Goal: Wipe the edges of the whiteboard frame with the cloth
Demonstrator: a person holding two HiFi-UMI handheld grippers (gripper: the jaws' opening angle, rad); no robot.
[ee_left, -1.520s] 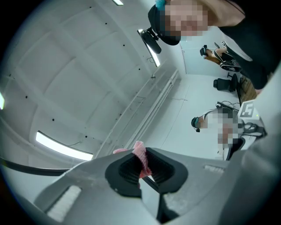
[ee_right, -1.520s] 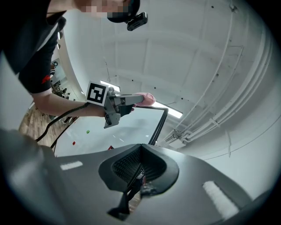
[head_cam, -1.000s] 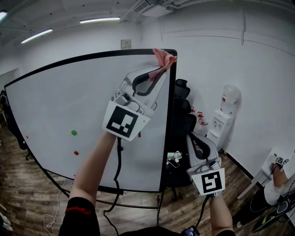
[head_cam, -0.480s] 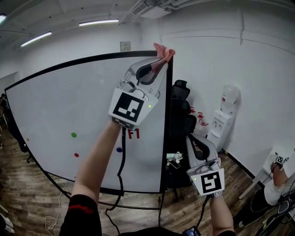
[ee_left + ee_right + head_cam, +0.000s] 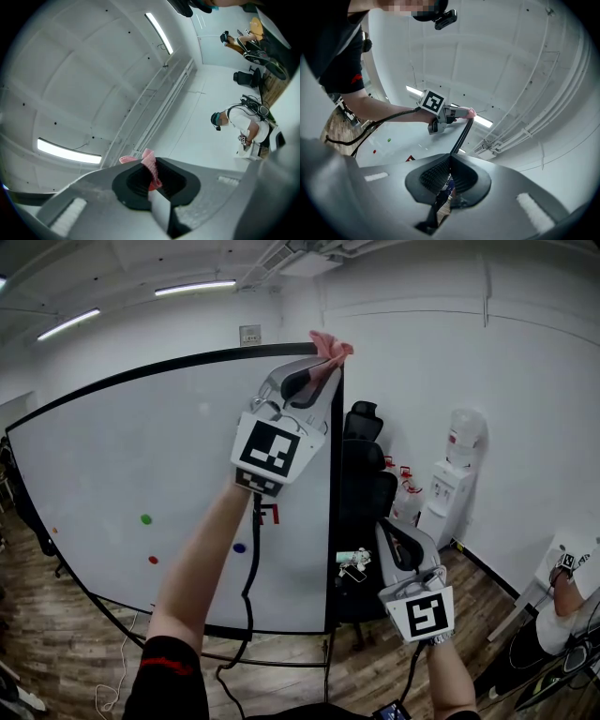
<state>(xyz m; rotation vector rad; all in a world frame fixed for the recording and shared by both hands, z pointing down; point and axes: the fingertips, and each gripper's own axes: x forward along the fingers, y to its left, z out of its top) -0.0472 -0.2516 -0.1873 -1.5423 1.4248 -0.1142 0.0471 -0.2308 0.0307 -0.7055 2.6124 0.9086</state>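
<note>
Just one cloth [image 5: 330, 345], one whiteboard [image 5: 141, 446].

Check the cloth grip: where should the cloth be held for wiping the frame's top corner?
I'd pinch the cloth by its bunched middle from below, as the left gripper does: a loose pink fold sticks past the tips to rub the black frame.

Whiteboard [image 5: 141, 456]: left and centre.
Cloth [image 5: 329, 341]: at top right corner of frame [image 5: 336, 474], between the jaws of left gripper [image 5: 322, 364].
Chair [image 5: 367, 479]: just right of frame.
Dispenser [image 5: 459, 470]: farther right, against wall [image 5: 525, 381].
Right gripper [image 5: 396, 538]: low, before chair.
</note>
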